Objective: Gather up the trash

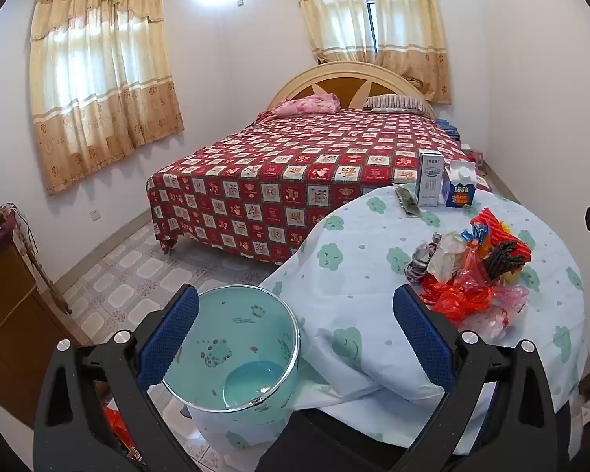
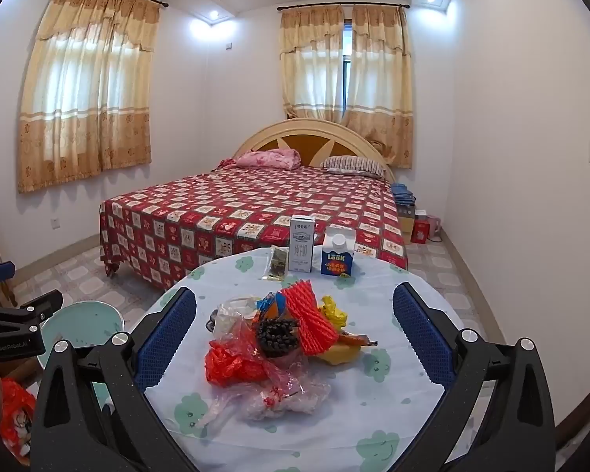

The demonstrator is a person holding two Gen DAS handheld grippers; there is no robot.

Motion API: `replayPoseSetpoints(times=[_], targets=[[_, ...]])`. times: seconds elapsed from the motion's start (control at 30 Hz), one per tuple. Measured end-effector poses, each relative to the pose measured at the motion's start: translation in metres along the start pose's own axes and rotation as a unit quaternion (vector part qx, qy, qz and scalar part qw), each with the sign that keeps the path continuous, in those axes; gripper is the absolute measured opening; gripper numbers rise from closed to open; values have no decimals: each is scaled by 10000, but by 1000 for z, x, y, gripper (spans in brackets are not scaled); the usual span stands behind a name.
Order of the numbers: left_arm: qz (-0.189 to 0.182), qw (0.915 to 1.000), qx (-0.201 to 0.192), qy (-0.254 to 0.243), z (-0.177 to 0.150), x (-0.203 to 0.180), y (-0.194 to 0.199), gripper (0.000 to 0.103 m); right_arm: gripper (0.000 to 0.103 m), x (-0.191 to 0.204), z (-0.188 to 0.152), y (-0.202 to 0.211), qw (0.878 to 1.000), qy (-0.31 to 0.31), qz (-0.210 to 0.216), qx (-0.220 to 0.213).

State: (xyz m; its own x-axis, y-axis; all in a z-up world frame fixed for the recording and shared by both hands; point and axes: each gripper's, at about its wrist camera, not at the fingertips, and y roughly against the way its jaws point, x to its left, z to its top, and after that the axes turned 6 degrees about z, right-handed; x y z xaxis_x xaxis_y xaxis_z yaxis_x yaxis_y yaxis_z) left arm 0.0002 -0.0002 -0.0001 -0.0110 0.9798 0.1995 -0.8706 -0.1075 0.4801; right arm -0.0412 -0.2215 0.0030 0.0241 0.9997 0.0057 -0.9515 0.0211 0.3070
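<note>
- Both sets of tongs are spread wide and carrying nothing: the left tongs (image 1: pixel 295 338) and the right tongs (image 2: pixel 295 338) each have clear air between the blue pads.
- The trash pile (image 2: pixel 279 342) sits in the middle of the round surface (image 2: pixel 373 413), the one with the cloud-print cloth. It's a jumble of red foam netting, crinkly clear and red plastic bags, a yellow scrap and a dark bundle.
- From the right wrist view the pile is dead ahead at 12 o'clock, right between the open pads but not touched by them. From the left wrist view it's off at about 2 o'clock, well apart.
- So I'd say the right hand is the nearer one for the first grab.
- The pile has no real long axis. It spreads a bit from 7 to 1 o'clock in the right view.
- The teal bin (image 1: pixel 232 354) is on the floor just beside the surface's edge, right under the left tongs, and it looks empty.
- Two cartons (image 2: pixel 318 253) stand at the far edge, at 12 o'clock past the pile.
</note>
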Motion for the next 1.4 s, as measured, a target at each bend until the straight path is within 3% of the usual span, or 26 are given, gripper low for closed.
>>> replayPoseSetpoints(times=[1.4], targets=[[162,9995,-124,221,9,20,3,97,98,11,-2,-2,10000,-15,63,40]])
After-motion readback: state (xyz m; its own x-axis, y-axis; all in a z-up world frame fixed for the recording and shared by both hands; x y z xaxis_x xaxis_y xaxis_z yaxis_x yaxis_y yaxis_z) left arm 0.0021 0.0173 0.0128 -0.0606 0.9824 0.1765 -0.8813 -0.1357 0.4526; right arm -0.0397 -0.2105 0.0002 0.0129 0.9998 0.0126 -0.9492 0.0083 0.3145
